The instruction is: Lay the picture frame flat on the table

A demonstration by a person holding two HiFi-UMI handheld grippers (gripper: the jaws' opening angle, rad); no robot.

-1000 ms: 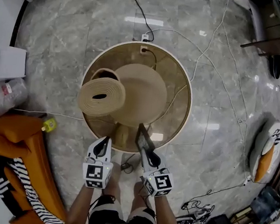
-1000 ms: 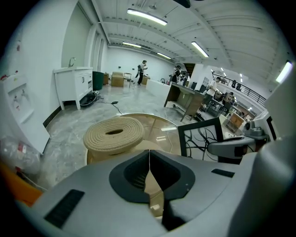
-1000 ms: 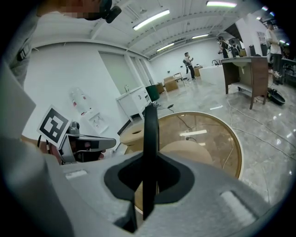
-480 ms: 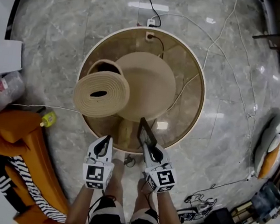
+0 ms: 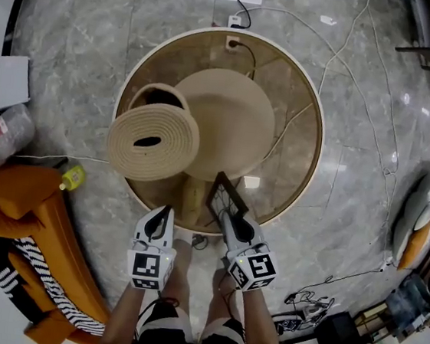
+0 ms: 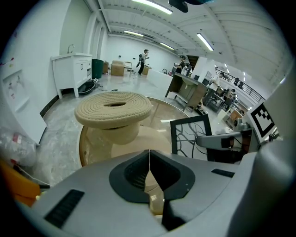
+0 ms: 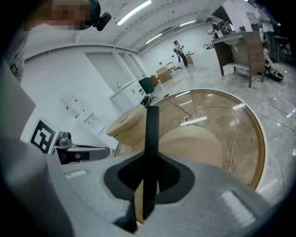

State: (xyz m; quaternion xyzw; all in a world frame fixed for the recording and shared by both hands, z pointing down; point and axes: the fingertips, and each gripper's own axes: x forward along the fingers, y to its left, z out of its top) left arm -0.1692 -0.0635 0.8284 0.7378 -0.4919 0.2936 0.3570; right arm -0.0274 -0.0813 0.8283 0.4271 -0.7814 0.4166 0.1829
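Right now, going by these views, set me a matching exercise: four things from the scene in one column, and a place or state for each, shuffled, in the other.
Things:
1. picture frame
2. left gripper
3. right gripper
4. woven rope disc

Places or states:
A. stands at the left of the round glass table
B. shut, nothing between the jaws
C. upright, black-edged, above the table's near side
D. shut on the picture frame

Pairs: 1-C, 2-B, 3-D, 4-A

Coiled-rope stand [image 5: 153, 141] on round glass table [image 5: 297, 130]
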